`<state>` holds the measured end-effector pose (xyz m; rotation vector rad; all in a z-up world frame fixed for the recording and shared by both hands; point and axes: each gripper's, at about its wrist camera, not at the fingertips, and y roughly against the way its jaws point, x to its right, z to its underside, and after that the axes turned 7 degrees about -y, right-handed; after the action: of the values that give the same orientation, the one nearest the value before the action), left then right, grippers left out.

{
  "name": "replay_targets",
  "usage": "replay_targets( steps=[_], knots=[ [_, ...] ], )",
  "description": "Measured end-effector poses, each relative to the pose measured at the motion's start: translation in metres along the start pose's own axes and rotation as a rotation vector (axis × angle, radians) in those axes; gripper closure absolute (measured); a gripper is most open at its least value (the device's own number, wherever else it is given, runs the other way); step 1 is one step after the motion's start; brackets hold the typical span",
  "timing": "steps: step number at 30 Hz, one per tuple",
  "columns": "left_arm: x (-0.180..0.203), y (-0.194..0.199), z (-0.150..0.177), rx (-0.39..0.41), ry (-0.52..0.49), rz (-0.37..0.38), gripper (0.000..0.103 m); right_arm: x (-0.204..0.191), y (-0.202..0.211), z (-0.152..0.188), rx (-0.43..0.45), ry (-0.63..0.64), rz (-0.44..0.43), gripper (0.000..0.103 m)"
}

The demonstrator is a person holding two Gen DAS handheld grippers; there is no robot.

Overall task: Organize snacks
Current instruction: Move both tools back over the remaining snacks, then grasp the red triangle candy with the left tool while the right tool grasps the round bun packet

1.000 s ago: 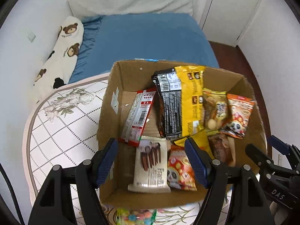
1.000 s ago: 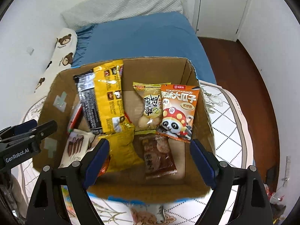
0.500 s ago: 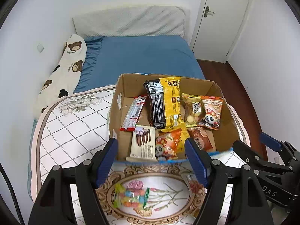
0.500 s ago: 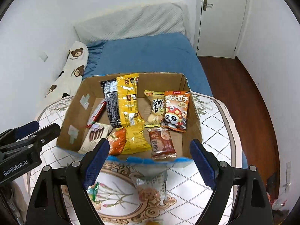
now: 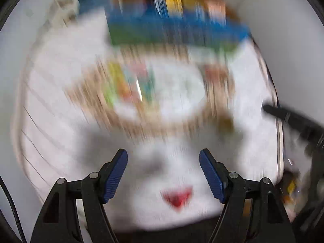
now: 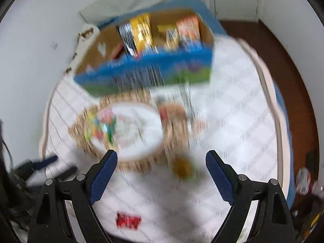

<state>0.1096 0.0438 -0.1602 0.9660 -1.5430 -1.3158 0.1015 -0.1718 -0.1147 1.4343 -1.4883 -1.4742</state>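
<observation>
Both views are smeared by motion blur. The left gripper (image 5: 163, 158) points down at the white quilted cover (image 5: 60, 105), its blue pads spread apart with nothing between them. Just below its fingertips lies a small red packet (image 5: 177, 196). The right gripper (image 6: 161, 159) has its jaws opening, also empty; a yellowish-brown snack (image 6: 183, 167) lies just ahead between its fingers, and the red packet (image 6: 128, 221) sits nearer, toward its left finger. Farther ahead, a multicoloured candy bag (image 6: 101, 127) and what may be a brown-and-red pouch (image 6: 172, 111) rest on the cover. Beyond them stands the cardboard box (image 6: 145, 75), holding upright snack packets (image 6: 141, 34).
</observation>
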Motion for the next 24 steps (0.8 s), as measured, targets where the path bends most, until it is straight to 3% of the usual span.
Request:
replay_targets(
  steps=[2,5,9,11,12,17,24],
  knots=[
    [0.003,-0.035,0.029,-0.118,0.001,0.052,0.031,0.013,-0.01,0.025,-0.041,-0.024,0.003,0.012],
    [0.008,-0.073,0.058,-0.232,0.012,0.121,0.031,0.032,-0.027,0.056,-0.083,-0.056,0.029,0.012],
    [0.014,-0.105,0.071,-0.287,0.047,0.187,0.031,0.053,-0.042,0.081,-0.117,-0.1,0.048,0.012],
    [0.019,-0.117,0.072,-0.284,0.048,0.204,0.037,0.058,-0.043,0.085,-0.121,-0.109,0.049,0.012],
    [0.023,-0.122,0.071,-0.281,0.036,0.188,0.059,0.06,-0.045,0.088,-0.121,-0.112,0.052,0.012],
    [0.03,-0.13,0.063,-0.276,0.041,0.15,0.06,0.065,-0.048,0.081,-0.117,-0.117,0.049,0.012],
    [0.005,-0.091,0.001,-0.13,0.116,0.058,0.061,0.059,-0.066,0.048,-0.123,-0.089,0.026,0.012]
  ],
)
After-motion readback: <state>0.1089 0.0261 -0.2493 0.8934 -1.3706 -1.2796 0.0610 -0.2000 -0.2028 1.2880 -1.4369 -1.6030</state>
